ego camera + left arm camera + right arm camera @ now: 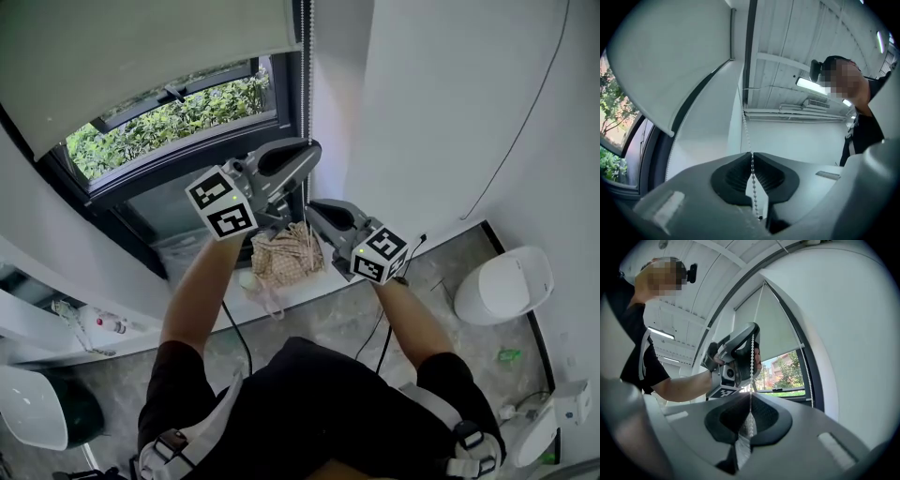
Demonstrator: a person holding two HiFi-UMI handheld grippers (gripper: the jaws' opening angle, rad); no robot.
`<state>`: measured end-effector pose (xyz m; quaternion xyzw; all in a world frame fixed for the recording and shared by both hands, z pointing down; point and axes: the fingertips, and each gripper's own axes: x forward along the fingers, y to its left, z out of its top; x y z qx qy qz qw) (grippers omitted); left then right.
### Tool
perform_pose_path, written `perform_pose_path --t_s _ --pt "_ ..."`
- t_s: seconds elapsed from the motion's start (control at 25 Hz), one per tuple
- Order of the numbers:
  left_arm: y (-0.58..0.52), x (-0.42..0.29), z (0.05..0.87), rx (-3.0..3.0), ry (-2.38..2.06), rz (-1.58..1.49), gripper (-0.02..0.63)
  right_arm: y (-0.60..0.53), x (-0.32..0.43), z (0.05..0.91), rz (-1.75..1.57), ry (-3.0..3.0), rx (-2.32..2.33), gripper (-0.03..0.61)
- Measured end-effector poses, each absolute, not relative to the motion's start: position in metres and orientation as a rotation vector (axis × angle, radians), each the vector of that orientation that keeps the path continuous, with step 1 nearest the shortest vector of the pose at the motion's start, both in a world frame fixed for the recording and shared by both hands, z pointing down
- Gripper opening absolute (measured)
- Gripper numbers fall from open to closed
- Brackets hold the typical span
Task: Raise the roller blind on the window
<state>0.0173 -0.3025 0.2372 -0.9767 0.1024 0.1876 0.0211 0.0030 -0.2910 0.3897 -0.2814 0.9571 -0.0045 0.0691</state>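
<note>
Presently the window point(178, 122) is showing greenery only along its lower part, with the roller blind point(141, 56) hanging over the rest. Raising is judged partly done, with most of it left to do. The left gripper point(307, 155) is clamping its jaws on the bead chain point(307, 75) beside the frame. The right gripper point(315, 211) is clamping the chain just below.

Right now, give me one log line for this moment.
left claw: shut on bead chain, upper grip | right claw: shut on same chain, below | roller blind: partly raised
</note>
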Motion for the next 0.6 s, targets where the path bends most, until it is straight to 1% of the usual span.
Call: perform_pose_path --t_s 0.12,0.24,0.52,0.6 --pt "-0.308 0.013 0.244 -3.044 0.384 0.612 0.015 -0.291 0.003 0.397 -0.017 2.895 -0.852 0.012" --pt "-0.311 0.017 0.268 -3.044 0.438 0.502 0.015 -0.29 0.0 0.419 -0.053 2.945 -0.859 0.014" --pt "-0.32 0.013 0.388 -3.168 0.568 0.272 0.017 -0.281 -0.003 0.534 -0.321 3.13 -0.926 0.012" --pt "-0.316 0.011 0.41 -3.187 0.575 0.206 0.017 -0.274 -0.005 0.555 -0.385 3.152 -0.918 0.014"
